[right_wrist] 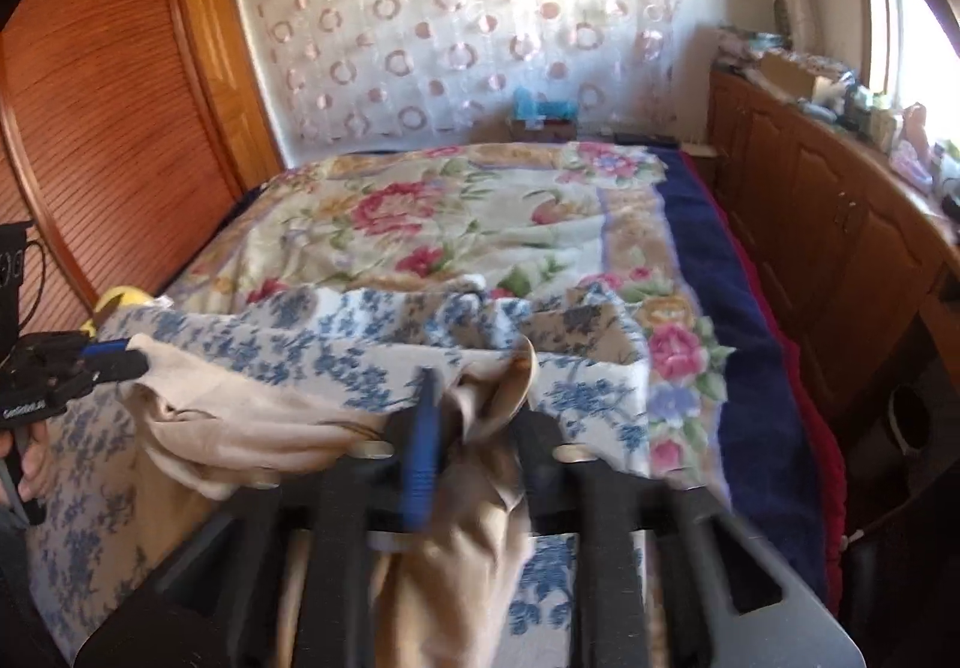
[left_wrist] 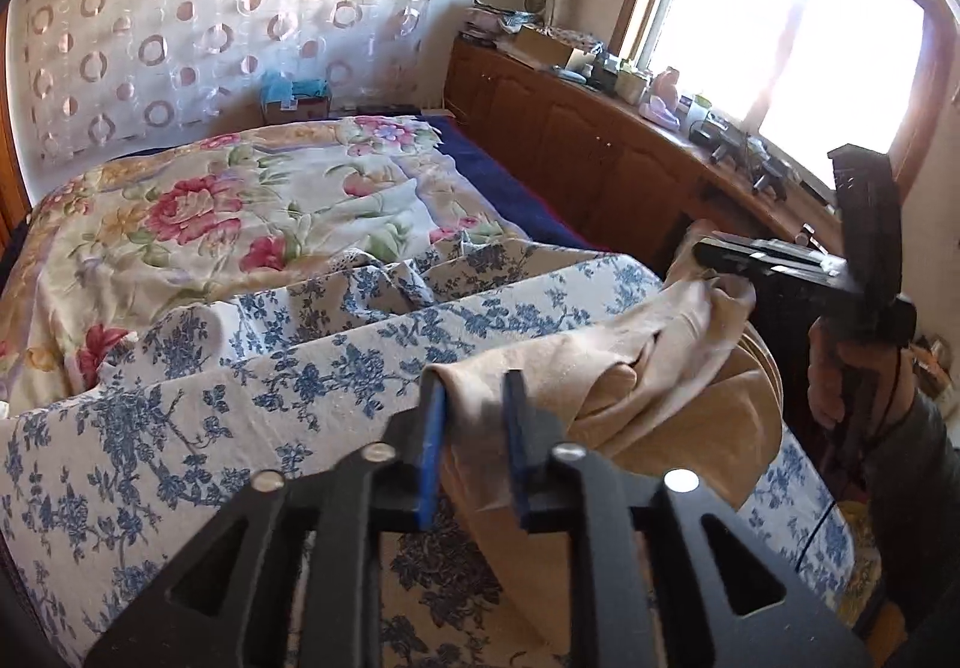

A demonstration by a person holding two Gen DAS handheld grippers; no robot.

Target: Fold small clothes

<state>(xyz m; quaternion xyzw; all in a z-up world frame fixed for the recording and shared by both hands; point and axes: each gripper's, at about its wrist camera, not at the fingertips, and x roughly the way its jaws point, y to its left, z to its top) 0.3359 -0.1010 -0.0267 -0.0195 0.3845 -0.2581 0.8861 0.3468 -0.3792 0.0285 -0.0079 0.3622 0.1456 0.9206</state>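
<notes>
The left claw [left_wrist: 474,428] stands with its blue pads [left_wrist: 433,446] parted, a corner of the beige garment [left_wrist: 660,362] lying between them; cloth drapes against the left pad, but the right pad stands clear of it, so the grip looks released rather than clenched. The right claw [right_wrist: 474,422] also has its fingers apart, with a bunched fold of the same beige garment [right_wrist: 252,422] hanging loosely in the gap and spilling down over the frame; the blur there hides whether either pad touches it.

From each claw the garment stretches sideways toward the other: in the right wrist view it runs left to the left claw [right_wrist: 114,359], and in the left wrist view it runs right to the right claw [left_wrist: 720,263], gripped by a hand [left_wrist: 831,368]. The garment sags in the middle over a blue-and-white floral sheet [left_wrist: 336,368] at the near end of the bed [right_wrist: 690,224].

Beyond lies a floral blanket [left_wrist: 240,212], then a curtain with ring patterns [left_wrist: 210,8]. A wooden cabinet [left_wrist: 570,128] under the window [left_wrist: 780,26] carries clutter.
</notes>
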